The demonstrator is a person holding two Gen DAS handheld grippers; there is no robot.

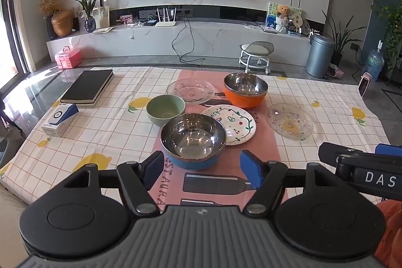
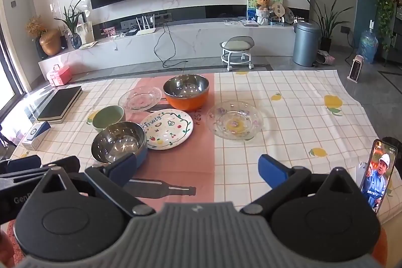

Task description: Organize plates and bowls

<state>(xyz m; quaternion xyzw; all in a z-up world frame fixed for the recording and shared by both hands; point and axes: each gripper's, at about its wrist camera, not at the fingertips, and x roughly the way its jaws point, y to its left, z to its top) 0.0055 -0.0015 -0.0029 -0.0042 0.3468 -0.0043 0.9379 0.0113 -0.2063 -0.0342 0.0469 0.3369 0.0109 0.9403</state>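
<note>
On the tablecloth stand a blue steel bowl point(image 1: 193, 140) point(image 2: 118, 143), a green bowl point(image 1: 165, 110) point(image 2: 108, 117), an orange steel bowl point(image 1: 245, 89) point(image 2: 186, 91), a white "Fruity" plate point(image 1: 235, 124) point(image 2: 167, 128) and two clear glass plates, one behind point(image 1: 191, 90) point(image 2: 140, 98) and one at the right point(image 1: 289, 121) point(image 2: 235, 122). My left gripper point(image 1: 201, 167) is open and empty, just short of the blue bowl. My right gripper point(image 2: 198, 167) is open and empty, over the cloth in front of the plates; it also shows in the left wrist view point(image 1: 361, 162).
A black notebook point(image 1: 88, 88) and a small blue-and-white box point(image 1: 60, 121) lie at the table's left. A phone point(image 2: 379, 175) stands propped at the right front edge. Beyond the table are a stool point(image 1: 255, 54), a bin point(image 1: 319, 55) and a TV wall.
</note>
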